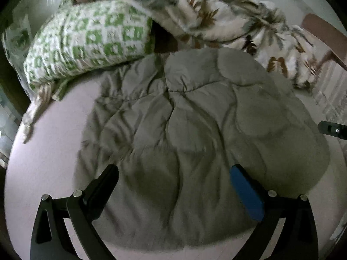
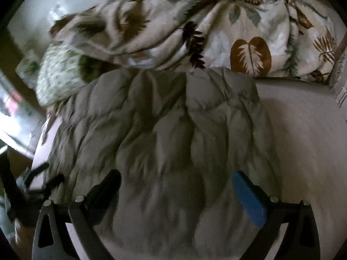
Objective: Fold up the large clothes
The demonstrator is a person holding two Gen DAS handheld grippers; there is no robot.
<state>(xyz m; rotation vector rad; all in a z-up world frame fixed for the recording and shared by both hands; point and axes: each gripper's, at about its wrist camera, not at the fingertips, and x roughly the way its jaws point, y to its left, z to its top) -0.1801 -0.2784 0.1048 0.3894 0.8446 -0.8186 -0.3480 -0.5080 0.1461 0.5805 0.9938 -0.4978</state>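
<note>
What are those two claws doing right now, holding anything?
Left gripper: open, holding nothing, above the grey quilted puffy jacket.
Right gripper: open, holding nothing, above the same jacket.

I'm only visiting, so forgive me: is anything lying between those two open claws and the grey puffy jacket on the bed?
Nothing visible. Both the left gripper and right gripper hang open directly over the grey quilted jacket, with only air between.

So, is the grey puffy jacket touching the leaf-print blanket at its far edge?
Touching. In the right wrist view the leaf-print blanket drapes right onto the far edge of the grey puffy jacket, with no bed sheet visible between them.
</note>
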